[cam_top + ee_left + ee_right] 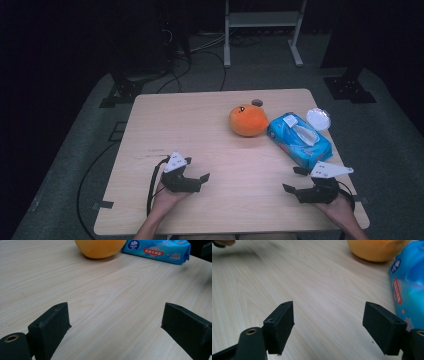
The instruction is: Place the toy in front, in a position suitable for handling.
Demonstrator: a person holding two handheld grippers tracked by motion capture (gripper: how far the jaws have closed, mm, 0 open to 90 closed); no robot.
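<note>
Approach step, I judge: both the left gripper point(196, 176) and right gripper point(295, 180) hover jaws apart, empty; the wipes pack point(299, 139) lies just beyond the right gripper, beside the orange plush point(248, 120); next needs a forward reach.

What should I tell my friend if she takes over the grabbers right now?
Left gripper: open, holding nothing, low over the near left of the table.
Right gripper: open, holding nothing, near the right edge, just short of the blue wipes pack.
The orange plush toy sits beside the pack, farther back; the pack's white lid is flipped open with a wipe sticking up.
Done: nothing grasped yet.
Left: probably reach for the pack or the toy.
</note>
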